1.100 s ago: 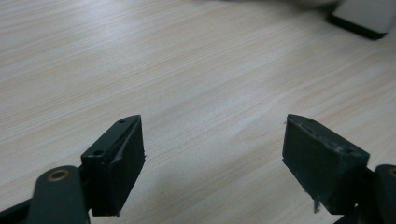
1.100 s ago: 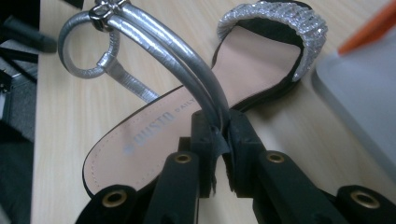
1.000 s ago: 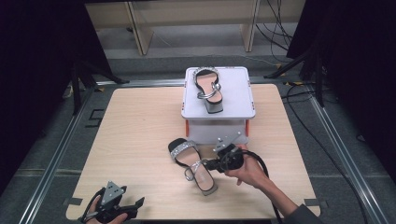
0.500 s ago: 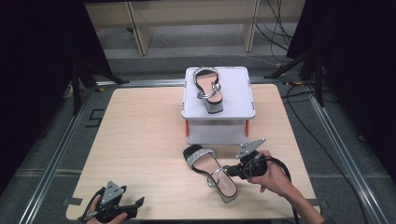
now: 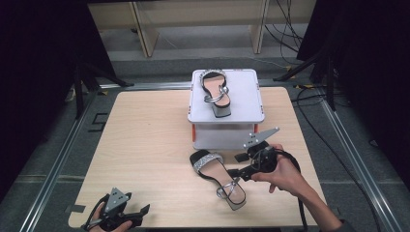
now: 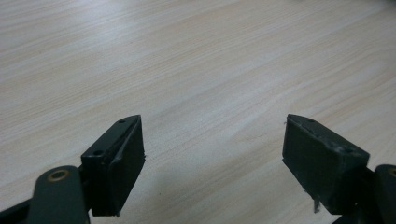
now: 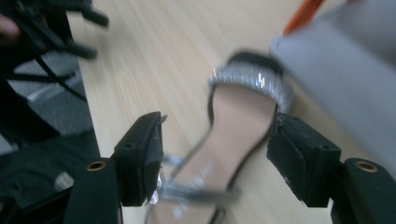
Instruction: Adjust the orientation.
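Observation:
A black sandal [image 5: 218, 176] with a glittery silver toe band and a metal ankle strap lies on the wooden table [image 5: 145, 140], in front of the white box. Just to its right a hand holds my right gripper [image 5: 238, 165]. In the right gripper view that gripper [image 7: 215, 154] stands open, with the sandal [image 7: 238, 116] lying between and beyond the jaws and the left jaw close against the ankle strap. A matching sandal [image 5: 215, 92] rests on top of the white box [image 5: 246, 96]. My left gripper [image 5: 140, 213] sits at the table's near left corner; the left gripper view has it [image 6: 212, 154] open over bare wood.
The white box [image 7: 345, 70] stands on orange legs at the far middle of the table, close behind the loose sandal. Metal rails run along the table's left and right sides. Cables trail on the floor at the right. Wooden furniture legs stand beyond the far edge.
The loose sandal and my right gripper have shifted right and toward the near edge. The gripper has since drawn slightly back. The left gripper has stayed put.

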A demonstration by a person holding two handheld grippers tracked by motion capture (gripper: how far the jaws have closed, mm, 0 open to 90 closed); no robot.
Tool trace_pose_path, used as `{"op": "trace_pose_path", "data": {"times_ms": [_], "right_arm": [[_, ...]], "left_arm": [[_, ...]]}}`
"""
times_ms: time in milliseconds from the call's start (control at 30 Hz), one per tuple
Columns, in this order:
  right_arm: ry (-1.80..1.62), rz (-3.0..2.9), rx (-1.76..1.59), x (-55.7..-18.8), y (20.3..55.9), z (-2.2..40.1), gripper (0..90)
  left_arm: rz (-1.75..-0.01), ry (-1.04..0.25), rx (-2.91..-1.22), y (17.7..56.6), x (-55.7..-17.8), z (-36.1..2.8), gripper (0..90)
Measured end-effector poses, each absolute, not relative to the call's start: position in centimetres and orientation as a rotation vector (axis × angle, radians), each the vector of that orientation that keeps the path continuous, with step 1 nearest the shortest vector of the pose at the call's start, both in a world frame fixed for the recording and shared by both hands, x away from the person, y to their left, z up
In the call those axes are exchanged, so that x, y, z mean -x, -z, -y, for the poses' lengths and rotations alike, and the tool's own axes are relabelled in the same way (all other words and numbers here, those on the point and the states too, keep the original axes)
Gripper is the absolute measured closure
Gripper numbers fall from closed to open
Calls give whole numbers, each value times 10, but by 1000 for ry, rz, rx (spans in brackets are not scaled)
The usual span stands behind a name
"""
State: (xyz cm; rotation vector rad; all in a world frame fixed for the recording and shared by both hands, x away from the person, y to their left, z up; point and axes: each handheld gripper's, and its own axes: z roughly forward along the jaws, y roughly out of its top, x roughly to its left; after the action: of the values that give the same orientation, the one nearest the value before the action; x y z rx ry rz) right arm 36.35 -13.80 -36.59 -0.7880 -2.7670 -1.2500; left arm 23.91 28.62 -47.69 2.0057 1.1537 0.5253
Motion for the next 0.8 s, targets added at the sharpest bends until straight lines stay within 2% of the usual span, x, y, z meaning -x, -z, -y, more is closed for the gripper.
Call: {"op": "trace_pose_path", "data": {"times_ms": [100, 200, 467, 800], "right_arm": [[1287, 2740, 822, -365, 353, 129, 327], [1189, 2749, 931, -370, 355, 112, 304], [956, 2834, 1071, -390, 390, 68, 271], [878, 2825, 1100, -388, 416, 55, 258]], "left_arm": [[-1138, -529, -2020, 477, -241, -287, 206], [-1143, -518, -2018, 477, -239, -286, 206], [-1143, -518, -2010, 477, -239, -286, 206], [-1139, -523, -2024, 478, -240, -287, 206]]}}
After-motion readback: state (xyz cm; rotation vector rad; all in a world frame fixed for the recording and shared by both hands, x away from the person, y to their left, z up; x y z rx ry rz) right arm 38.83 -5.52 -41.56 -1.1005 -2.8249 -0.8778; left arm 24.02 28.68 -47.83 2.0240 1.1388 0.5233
